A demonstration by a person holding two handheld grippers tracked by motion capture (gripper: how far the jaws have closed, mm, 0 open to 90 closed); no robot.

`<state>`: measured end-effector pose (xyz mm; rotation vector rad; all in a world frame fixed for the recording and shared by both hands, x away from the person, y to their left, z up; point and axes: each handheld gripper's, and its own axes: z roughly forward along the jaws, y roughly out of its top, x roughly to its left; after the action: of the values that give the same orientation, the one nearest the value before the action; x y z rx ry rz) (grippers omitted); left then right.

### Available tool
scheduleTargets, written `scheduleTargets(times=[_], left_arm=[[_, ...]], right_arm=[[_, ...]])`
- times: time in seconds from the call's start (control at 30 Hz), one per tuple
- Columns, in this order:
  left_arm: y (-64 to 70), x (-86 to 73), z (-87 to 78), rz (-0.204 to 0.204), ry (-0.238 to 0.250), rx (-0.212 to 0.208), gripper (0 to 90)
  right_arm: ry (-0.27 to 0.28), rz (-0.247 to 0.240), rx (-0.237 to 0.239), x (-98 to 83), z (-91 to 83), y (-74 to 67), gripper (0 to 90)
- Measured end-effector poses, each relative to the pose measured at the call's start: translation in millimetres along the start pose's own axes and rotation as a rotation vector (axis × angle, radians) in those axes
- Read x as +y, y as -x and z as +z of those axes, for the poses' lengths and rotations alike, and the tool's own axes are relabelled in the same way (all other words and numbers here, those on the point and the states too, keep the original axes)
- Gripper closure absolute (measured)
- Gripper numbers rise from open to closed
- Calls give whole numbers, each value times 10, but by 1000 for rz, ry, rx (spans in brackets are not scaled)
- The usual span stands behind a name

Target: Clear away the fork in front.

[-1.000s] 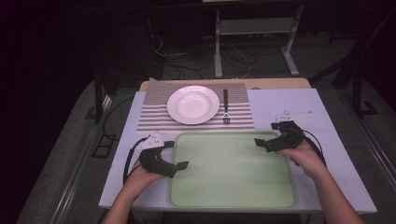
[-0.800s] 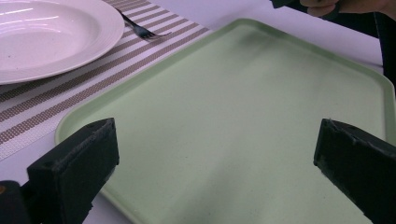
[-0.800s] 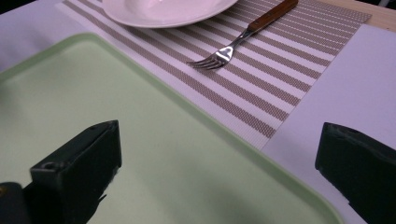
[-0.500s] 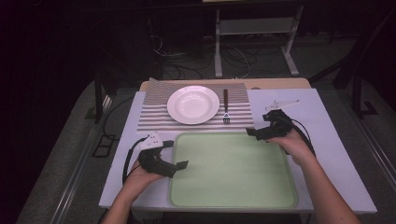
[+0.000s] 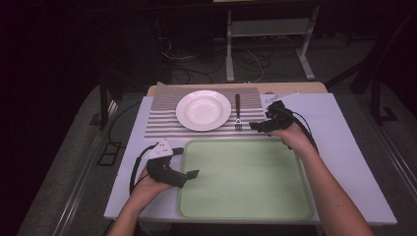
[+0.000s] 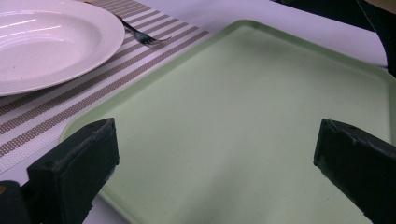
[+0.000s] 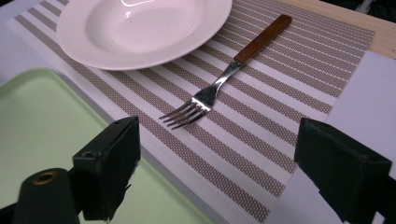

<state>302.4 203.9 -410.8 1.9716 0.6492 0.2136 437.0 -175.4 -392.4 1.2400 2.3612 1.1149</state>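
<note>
A person's left gripper (image 5: 189,174) idles at seven o'clock on the table, jaws spread wide and empty over the near-left edge of the pale green rectangular plastic tray (image 5: 246,182). Beyond the tray, the right gripper (image 5: 256,126) has travelled from the tray's far-right corner toward twelve o'clock in the past second; its jaws gape, holding nothing, framing the wooden-handled steel fork (image 7: 223,75) on the brown-and-white striped woven placemat (image 7: 261,116). The fork lies untouched at three o'clock of the round white ceramic plate (image 5: 203,109). The advance suggests a fork pickup is next, though the gripper's height above the mat is hard to judge.
</note>
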Motion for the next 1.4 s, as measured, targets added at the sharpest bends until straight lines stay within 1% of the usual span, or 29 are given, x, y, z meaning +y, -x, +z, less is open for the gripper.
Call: scheduleTargets(times=[0.1,0.13,0.17,0.2,0.23,0.3,0.33,0.37,0.43,0.47,0.53,0.57,0.6,0.67,0.7,0.73,0.8,0.83,0.87,0.9,0.93,0.97,1.0,1.07,1.13,1.2,1.3,1.33,1.4], left_arm=[[3,1,5,2,-1,-2,0],[4,1,6,5,-4,-1,0],[5,2,8,5,-4,0,0],[5,2,9,8,-4,-1,0],[5,3,9,10,-4,-1,0],[6,4,8,11,-3,1,0],[5,4,6,10,-2,1,0],[6,4,5,9,0,1,0],[4,5,3,9,2,1,0],[4,5,4,9,2,1,0],[7,6,6,12,0,1,0],[7,6,7,13,0,1,0],[7,7,8,13,1,1,0],[5,8,7,15,2,2,0],[3,9,6,15,3,3,0],[0,8,6,13,5,3,0],[-6,9,2,11,7,4,0],[-7,9,-1,10,8,4,0],[-9,8,-3,10,10,5,0],[-10,9,-5,11,11,6,0],[-9,9,-5,12,11,5,0],[-8,8,-5,11,10,4,0],[-5,8,-2,13,8,4,0],[-5,7,0,16,7,5,0],[-5,7,0,16,6,5,0],[-6,7,-2,15,8,6,0],[-10,6,-5,15,8,5,0],[-10,6,-6,15,8,6,0],[-11,6,-7,15,10,7,0]], right_arm=[[-13,-9,5,88,67,-2,188],[-20,-8,7,146,114,-6,206],[-20,-8,7,146,114,-6,206],[-32,-5,6,203,166,-4,217],[-32,-5,6,203,166,-4,217],[-41,-3,3,254,219,1,233],[-54,-3,3,303,272,11,257],[-58,0,3,327,300,21,263],[-63,2,2,349,325,34,274],[-79,9,-1,396,376,58,297],[-85,8,-4,419,402,72,307],[-96,15,-12,469,445,95,330],[-96,15,-12,469,445,95,330],[-124,32,-21,542,511,126,387],[-124,32,-21,542,511,126,387],[-137,39,-22,567,540,138,393],[-158,57,-16,625,630,164,434],[-169,60,-14,641,661,172,437],[-169,60,-14,641,661,172,437],[-191,64,-16,672,730,177,453],[-191,64,-16,672,730,177,453],[-198,61,-21,684,762,179,460],[-214,66,-25,711,824,192,475],[-234,75,-36,741,880,207,487],[-255,97,-42,775,927,228,500],[-274,104,-49,805,975,249,515],[-286,107,-58,827,1015,267,536],[-296,119,-60,840,1034,273,537],[-311,121,-58,857,1074,284,547]])
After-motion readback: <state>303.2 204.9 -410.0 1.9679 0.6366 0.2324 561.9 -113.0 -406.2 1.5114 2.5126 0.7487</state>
